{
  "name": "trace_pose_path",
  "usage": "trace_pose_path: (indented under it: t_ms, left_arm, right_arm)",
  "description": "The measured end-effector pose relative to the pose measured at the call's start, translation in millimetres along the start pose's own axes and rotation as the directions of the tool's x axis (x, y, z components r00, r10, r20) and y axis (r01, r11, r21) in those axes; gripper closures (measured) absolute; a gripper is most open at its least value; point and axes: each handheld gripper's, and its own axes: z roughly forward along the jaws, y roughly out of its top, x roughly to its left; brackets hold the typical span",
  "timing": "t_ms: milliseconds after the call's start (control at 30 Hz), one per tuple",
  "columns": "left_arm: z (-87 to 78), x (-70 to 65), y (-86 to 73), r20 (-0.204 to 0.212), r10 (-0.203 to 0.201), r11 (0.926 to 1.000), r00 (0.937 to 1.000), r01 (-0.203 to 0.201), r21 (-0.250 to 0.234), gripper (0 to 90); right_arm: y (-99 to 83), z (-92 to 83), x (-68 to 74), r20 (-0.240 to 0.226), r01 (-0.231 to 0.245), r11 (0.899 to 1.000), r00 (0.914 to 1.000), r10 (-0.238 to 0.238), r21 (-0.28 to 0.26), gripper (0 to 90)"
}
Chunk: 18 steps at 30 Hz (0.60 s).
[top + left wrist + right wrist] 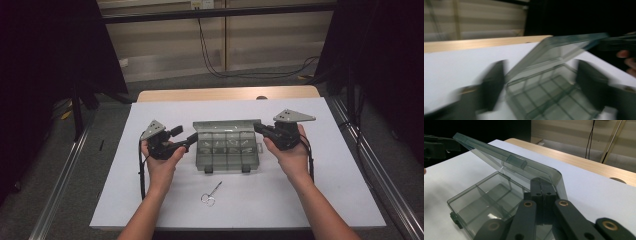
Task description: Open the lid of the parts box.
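Lifting the lid of a smoky translucent plastic compartment box (227, 145) looks to be the job, and it seems partly done: the lid (506, 160) stands raised at a slant over the divided tray, not yet laid fully back. The box itself sits on the white sheet (325, 190), between the two hands. At the box's right edge, the right gripper (261, 128) has its black jaws pressed together on the lid's corner, holding it up. At the box's left side, the left gripper (186, 141) has its jaws spread wide; its own view is blurred, but the box's left end lies between them untouched. What remains, by my reading, is swinging the lid the rest of the way open. In front of the box, nearer the person, lies a small pair of metal scissors (211, 194). Beyond the box, the sheet ends on a pale wooden tabletop (225, 93); dark curtains hang either side, with cables against the far wall.
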Motion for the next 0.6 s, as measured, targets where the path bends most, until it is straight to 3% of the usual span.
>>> trace_pose_path:
  t_ms: [33, 167, 200, 233, 267, 300, 333, 400, 533, 600]
  left_arm:
    - [3.3, 1.1, -0.1, 0.001, -0.012, 0.9999, 0.9999, 0.012, 0.007, 0.0]
    - [13.1, 4.9, 0.3, -0.013, 0.006, 0.9990, 0.9999, -0.006, 0.045, 0.0]
    - [19.3, 4.5, 1.7, -0.056, 0.026, 0.9967, 0.9981, -0.022, 0.078, 5.0]
    - [19.3, 4.5, 1.7, -0.056, 0.026, 0.9967, 0.9981, -0.022, 0.078, 10.1]
    - [25.1, 2.7, 3.1, -0.110, 0.051, 0.9940, 0.9926, -0.040, 0.102, 18.5]
    - [25.1, 2.7, 3.1, -0.110, 0.051, 0.9940, 0.9926, -0.040, 0.102, 23.5]
    - [27.7, 1.7, 4.0, -0.135, 0.068, 0.9921, 0.9884, -0.053, 0.113, 23.5]
    - [32.8, -0.7, 5.9, -0.145, 0.077, 0.9919, 0.9864, -0.061, 0.111, 35.9]
    - [34.8, -2.9, 7.2, -0.130, 0.088, 0.9931, 0.9876, -0.076, 0.090, 46.9]
    - [34.6, -4.7, 9.2, -0.119, 0.090, 0.9942, 0.9888, -0.083, 0.069, 57.9]
  right_arm:
    - [0.7, 0.4, -0.2, 0.000, -0.001, 1.000, 1.0000, 0.001, 0.001, 90.0]
    - [2.4, 2.2, -2.0, 0.005, -0.006, 1.000, 1.0000, 0.006, -0.003, 90.0]
    - [3.5, 3.1, -2.9, 0.007, -0.008, 1.000, 0.9999, 0.008, -0.008, 90.0]
    - [3.5, 3.1, -2.9, 0.007, -0.008, 1.000, 0.9999, 0.008, -0.008, 90.0]
    - [4.4, 3.9, -3.8, 0.008, -0.006, 1.000, 1.0000, 0.007, -0.010, 90.0]
    - [4.4, 3.9, -3.8, 0.008, -0.006, 1.000, 1.0000, 0.007, -0.010, 90.0]
    - [4.7, 4.1, -4.1, 0.007, -0.008, 1.000, 0.9999, 0.008, -0.010, 90.0]
    - [5.7, 4.9, -5.7, 0.009, -0.009, 1.000, 0.9999, 0.009, -0.016, 90.0]
    - [6.7, 5.5, -7.0, 0.011, -0.015, 1.000, 0.9998, 0.016, -0.018, 90.0]
    - [7.7, 6.6, -8.0, 0.016, -0.022, 0.999, 0.9996, 0.023, -0.025, 90.0]
